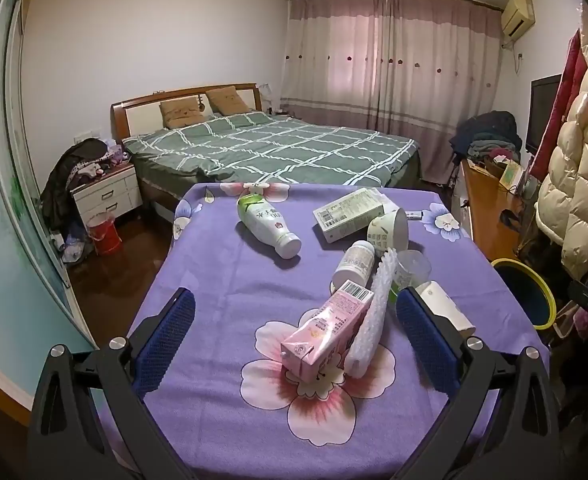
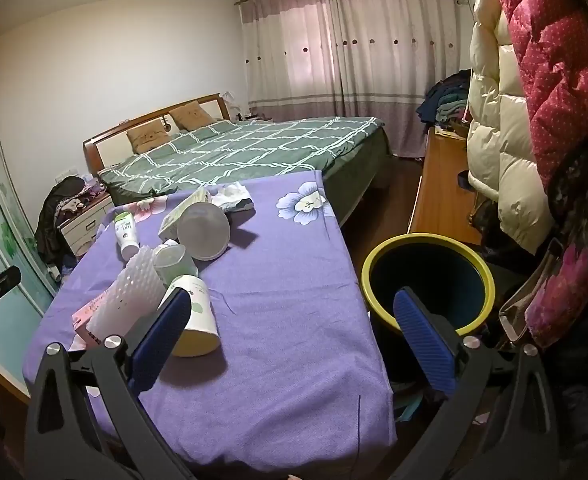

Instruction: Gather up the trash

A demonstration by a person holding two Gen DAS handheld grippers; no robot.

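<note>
Trash lies on a purple flowered tablecloth (image 1: 222, 280). A pink carton (image 1: 326, 332) lies between the fingers of my open left gripper (image 1: 294, 312), with white foam netting (image 1: 374, 308) leaning on it. Behind are a green-white bottle (image 1: 268, 220), a small white bottle (image 1: 356, 264), a clear cup (image 1: 410, 270), a paper bowl (image 1: 390, 230), a box (image 1: 350, 212) and a white cup (image 1: 446, 308). My right gripper (image 2: 294, 312) is open and empty above the cloth (image 2: 286, 280), its left pad beside the white cup (image 2: 196, 320). The yellow-rimmed bin (image 2: 426, 280) stands right of the table.
A bed (image 1: 270, 148) with a green checked cover stands behind the table. A wooden desk (image 2: 442, 196) and hanging coats (image 2: 534, 120) are to the right. A nightstand (image 1: 108, 192) and a red bucket (image 1: 104, 234) stand at the left.
</note>
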